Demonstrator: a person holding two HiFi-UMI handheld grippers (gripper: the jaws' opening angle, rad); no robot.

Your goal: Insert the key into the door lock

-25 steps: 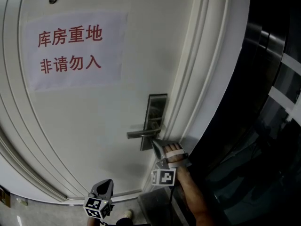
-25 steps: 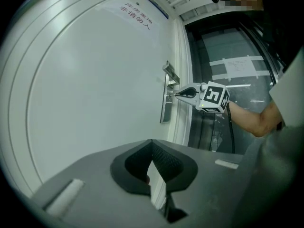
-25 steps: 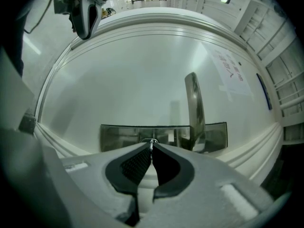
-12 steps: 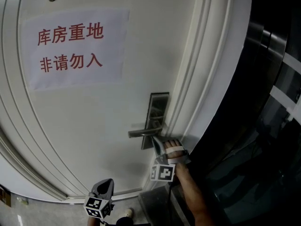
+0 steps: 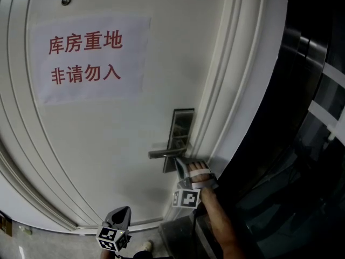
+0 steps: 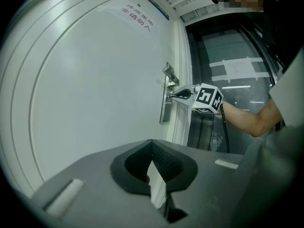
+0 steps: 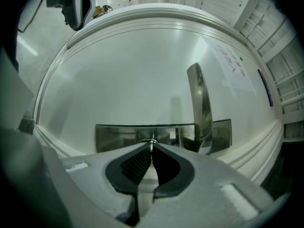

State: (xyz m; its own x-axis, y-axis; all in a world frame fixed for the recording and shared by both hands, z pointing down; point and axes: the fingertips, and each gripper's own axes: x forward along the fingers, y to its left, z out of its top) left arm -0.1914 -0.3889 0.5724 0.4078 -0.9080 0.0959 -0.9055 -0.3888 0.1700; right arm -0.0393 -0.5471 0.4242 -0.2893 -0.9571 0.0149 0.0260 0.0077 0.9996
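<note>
A steel lock plate with a lever handle sits at the right edge of a white door. My right gripper points level at the plate just under the handle. In the right gripper view it is shut on a small metal key, whose tip is at the keyhole ring on the plate; the handle stands to its right. My left gripper hangs low, away from the door, shut with nothing in it. From there the right gripper shows at the plate.
A paper sign with red characters is taped high on the door, under a peephole. The moulded white door frame runs beside the lock. Dark glass panels stand to the right. A shoe shows on the floor.
The right gripper has edged slightly closer to the lock plate under the handle. The left gripper has stayed where it was.
</note>
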